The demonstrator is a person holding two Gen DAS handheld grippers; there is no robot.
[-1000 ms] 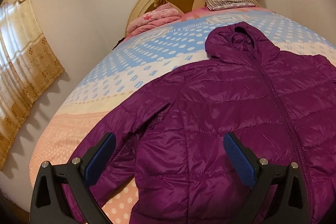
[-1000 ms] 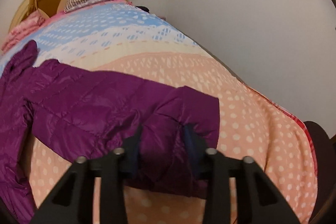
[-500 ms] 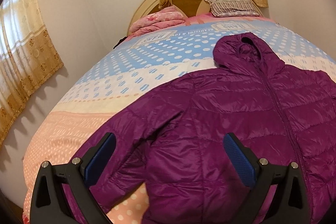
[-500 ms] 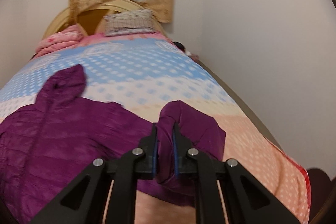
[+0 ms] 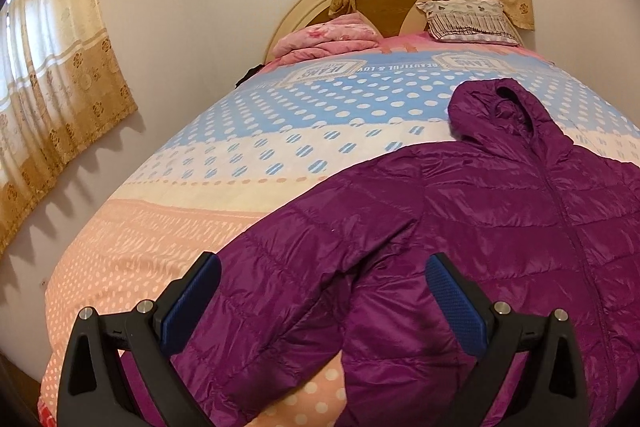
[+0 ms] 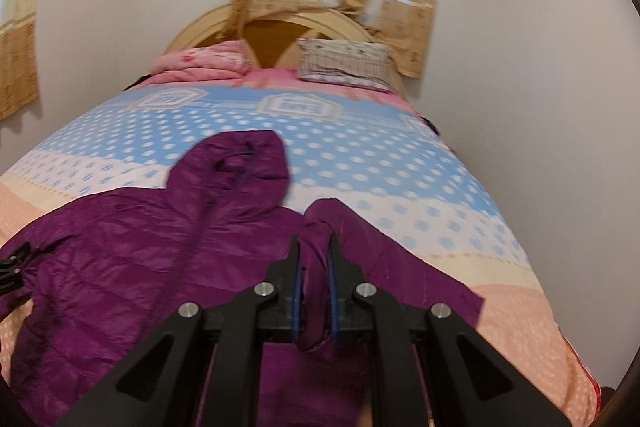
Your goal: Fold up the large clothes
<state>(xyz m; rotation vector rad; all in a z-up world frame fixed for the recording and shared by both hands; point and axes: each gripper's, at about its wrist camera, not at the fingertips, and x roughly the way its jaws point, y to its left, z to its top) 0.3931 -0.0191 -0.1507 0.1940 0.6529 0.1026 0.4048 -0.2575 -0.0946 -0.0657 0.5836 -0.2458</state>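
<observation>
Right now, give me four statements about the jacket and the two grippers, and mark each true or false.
1. The right gripper is clamped on a sleeve of the purple jacket. True.
2. The left gripper holds the other sleeve. False: it is open over the jacket, gripping nothing.
3. The hood points toward the headboard. True.
4. The jacket lies on the floor. False: it lies on the bed.

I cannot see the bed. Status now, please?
Right gripper shut on jacket sleeve. Left gripper open over purple jacket. Nothing in the way.
</observation>
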